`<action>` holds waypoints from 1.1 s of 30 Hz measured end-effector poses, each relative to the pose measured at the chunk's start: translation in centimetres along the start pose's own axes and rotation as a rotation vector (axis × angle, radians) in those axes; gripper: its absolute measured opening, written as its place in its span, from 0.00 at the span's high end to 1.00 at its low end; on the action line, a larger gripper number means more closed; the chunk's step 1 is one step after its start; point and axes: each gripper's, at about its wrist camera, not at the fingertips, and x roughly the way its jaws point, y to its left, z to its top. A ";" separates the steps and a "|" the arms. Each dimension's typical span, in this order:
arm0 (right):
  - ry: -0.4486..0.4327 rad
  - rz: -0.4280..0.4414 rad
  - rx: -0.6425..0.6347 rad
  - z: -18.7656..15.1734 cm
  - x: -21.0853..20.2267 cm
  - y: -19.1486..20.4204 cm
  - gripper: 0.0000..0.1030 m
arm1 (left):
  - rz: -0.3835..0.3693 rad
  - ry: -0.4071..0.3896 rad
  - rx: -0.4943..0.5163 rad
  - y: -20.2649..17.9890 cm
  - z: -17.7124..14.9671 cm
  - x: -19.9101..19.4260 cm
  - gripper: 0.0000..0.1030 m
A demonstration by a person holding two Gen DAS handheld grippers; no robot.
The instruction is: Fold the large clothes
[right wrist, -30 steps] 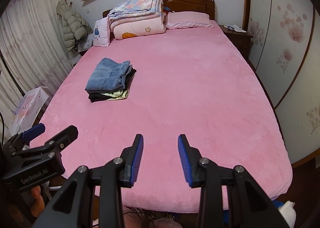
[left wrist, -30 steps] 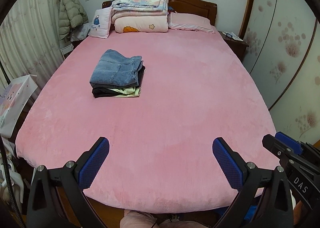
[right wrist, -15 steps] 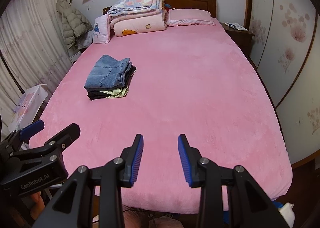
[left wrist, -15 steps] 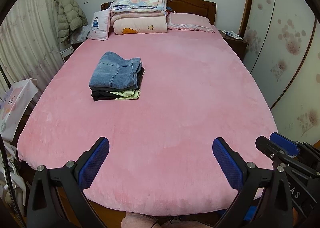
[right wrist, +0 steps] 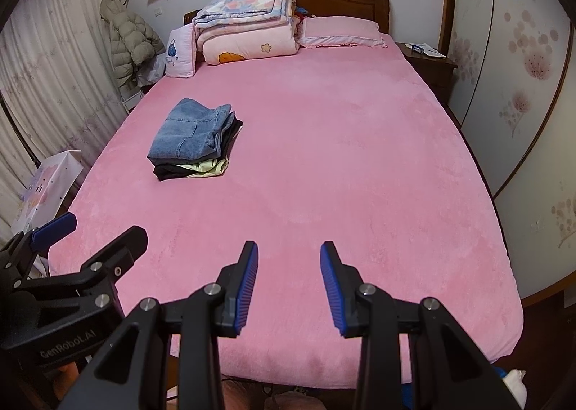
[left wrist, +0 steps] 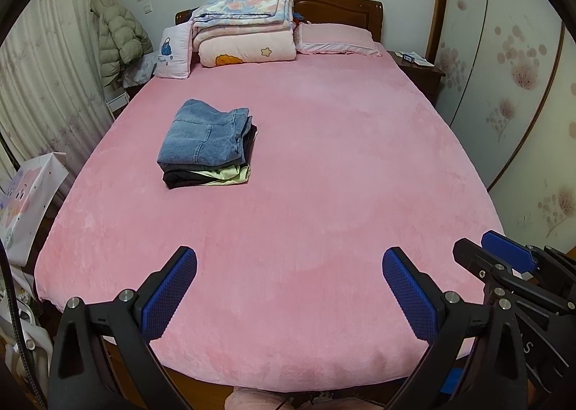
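- Denim topped the folded stack point(left wrist: 208, 145) on the left half of the bed point(left wrist: 324, 165), with a dark garment and a pale yellow-green one beneath it; the stack had stayed put over the last second.
- Both viewpoints had risen and drawn back slightly from the foot of the bed, so more of the mattress showed. I took that as a pause between garments, not work on one.
- Neither tool held cloth: the left gripper point(left wrist: 288, 287) stood wide apart, and the right gripper point(right wrist: 289, 275) kept a narrower gap, both unchanged.
- No unfolded garment lay in view, so the next piece likely had to be fetched from out of frame.
- Plush pink covering lay smooth, well suited for spreading.
- Folded quilts point(left wrist: 244, 28) and a pillow point(left wrist: 336, 39) sat at the wooden headboard point(left wrist: 338, 8); a puffer jacket point(left wrist: 118, 39) hung by the curtains.
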 end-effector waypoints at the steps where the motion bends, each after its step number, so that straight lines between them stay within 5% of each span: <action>1: 0.004 -0.001 0.001 0.0 0.1 0.0 0.65 | -0.003 0.001 0.002 0.1 0.1 0.0 0.00; 33: 0.061 -0.035 0.046 0.3 1.9 -0.5 0.65 | -0.063 0.042 0.046 0.1 1.0 1.8 0.01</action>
